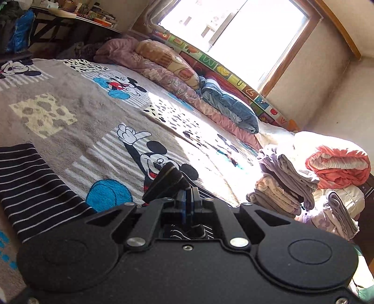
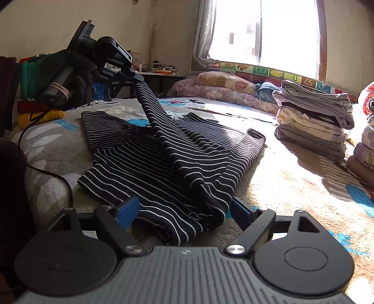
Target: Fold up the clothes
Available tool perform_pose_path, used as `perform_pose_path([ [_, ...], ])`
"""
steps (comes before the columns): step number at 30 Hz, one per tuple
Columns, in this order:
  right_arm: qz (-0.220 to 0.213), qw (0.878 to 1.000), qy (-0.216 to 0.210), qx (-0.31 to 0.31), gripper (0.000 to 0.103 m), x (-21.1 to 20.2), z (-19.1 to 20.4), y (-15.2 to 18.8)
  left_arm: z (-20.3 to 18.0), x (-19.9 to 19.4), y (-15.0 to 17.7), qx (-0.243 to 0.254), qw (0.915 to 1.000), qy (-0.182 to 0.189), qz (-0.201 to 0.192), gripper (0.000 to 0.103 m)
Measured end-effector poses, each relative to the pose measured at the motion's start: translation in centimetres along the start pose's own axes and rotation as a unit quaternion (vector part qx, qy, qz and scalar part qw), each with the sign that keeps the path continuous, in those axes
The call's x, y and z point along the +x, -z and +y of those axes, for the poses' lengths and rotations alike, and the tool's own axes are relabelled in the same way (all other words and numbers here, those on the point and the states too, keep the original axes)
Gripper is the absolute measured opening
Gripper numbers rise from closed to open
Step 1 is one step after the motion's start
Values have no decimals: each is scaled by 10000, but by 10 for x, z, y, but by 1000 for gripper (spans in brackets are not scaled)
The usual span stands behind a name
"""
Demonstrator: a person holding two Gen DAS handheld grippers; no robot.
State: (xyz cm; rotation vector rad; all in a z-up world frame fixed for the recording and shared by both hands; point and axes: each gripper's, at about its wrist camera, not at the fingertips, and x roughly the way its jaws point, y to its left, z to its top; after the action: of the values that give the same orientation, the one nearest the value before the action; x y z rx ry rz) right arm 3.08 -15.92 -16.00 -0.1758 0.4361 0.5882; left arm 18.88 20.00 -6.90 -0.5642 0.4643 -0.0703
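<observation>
A black garment with thin white stripes (image 2: 177, 149) lies spread on the cartoon-print blanket (image 2: 292, 177). In the right wrist view, my left gripper (image 2: 138, 79), held by a dark-gloved hand (image 2: 79, 72), is shut on one corner and lifts it into a taut ridge. The left wrist view shows that gripper (image 1: 188, 194) closed, with dark cloth bunched at its tips and the rest of the striped garment (image 1: 30, 182) lying at the left. My right gripper (image 2: 185, 211) is open, low over the blanket. Its blue pads (image 2: 128, 210) stand on either side of the garment's near hem.
A stack of folded clothes (image 2: 313, 117) stands to the right on the bed, with more bundles beside it (image 1: 339, 163). Rolled quilts (image 1: 168, 70) line the window wall. A black cable (image 2: 53, 175) hangs over the bed's left edge. A cluttered table (image 1: 77, 16) stands behind.
</observation>
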Motion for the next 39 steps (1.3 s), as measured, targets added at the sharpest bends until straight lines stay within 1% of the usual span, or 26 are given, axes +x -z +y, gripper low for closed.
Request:
perform_pose_path([
  [2, 118, 9997, -194, -98, 84, 1, 3, 1, 3, 7, 0, 20, 9999, -71, 104, 1],
  [4, 70, 9996, -76, -270, 83, 0, 8, -2, 5, 14, 3, 54, 9996, -135, 251, 1],
  [5, 60, 9995, -67, -314, 82, 1, 8, -3, 5, 15, 4, 81, 9995, -135, 274, 1],
  [8, 28, 9990, -41, -445, 84, 5, 9, -5, 3, 15, 5, 122, 9995, -92, 261, 1],
  [9, 87, 9989, -65, -465, 84, 8, 9, -4, 3, 15, 5, 118, 9995, -96, 262, 1],
  [10, 267, 9986, -145, -443, 85, 13, 10, -1, 3, 15, 5, 111, 9995, -103, 264, 1],
  [11, 359, 9982, -207, -444, 86, 14, 11, 1, 3, 15, 5, 105, 9995, -110, 266, 1],
  [13, 265, 9983, -347, -391, 86, 7, 11, -3, 3, 15, 5, 116, 9995, -121, 262, 1],
  [14, 173, 9985, -337, -394, 84, 3, 11, -5, 3, 15, 4, 122, 9995, -117, 258, 1],
  [17, -150, 9976, 8, -680, 84, -1, 18, -6, 1, 15, 4, 148, 9995, -83, 253, 1],
  [18, -106, 9975, -1, -693, 84, 4, 18, -5, 0, 15, 4, 169, 9995, -67, 253, 1],
  [19, 57, 9978, -95, -660, 84, 10, 17, -4, -2, 15, 5, 197, 9995, -56, 254, 1],
  [20, 310, 9973, -247, -611, 88, 18, 15, -1, -3, 14, 6, 230, 9994, -59, 257, 1],
  [21, 455, 9966, -345, -587, 89, 22, 15, -1, -5, 14, 7, 266, 9993, -70, 261, 1],
  [22, 419, 9966, -354, -608, 88, 19, 15, -3, -6, 13, 7, 298, 9992, -75, 260, 1],
  [23, 332, 9970, -345, -611, 85, 15, 15, -5, -7, 12, 8, 321, 9991, -75, 248, 1],
  [25, -32, 9981, -236, -562, 82, 6, 13, -10, -10, 8, 8, 343, 9992, -25, 209, 1],
  [28, -264, 9982, -141, -516, 84, 11, 9, -14, -18, 6, 7, 421, 9990, 36, 170, 1],
  [30, -201, 9989, -133, -409, 84, 21, 6, -11, -24, 7, 5, 393, 9990, 104, 171, 1],
  [33, -19, 9991, -358, -222, 84, 30, 1, -5, -38, 11, 0, 352, 9989, 269, 170, 1],
  [39, 56, 9981, -591, 153, 85, 29, -10, -3, -74, 33, -11, 236, 9976, 614, 222, 1],
])
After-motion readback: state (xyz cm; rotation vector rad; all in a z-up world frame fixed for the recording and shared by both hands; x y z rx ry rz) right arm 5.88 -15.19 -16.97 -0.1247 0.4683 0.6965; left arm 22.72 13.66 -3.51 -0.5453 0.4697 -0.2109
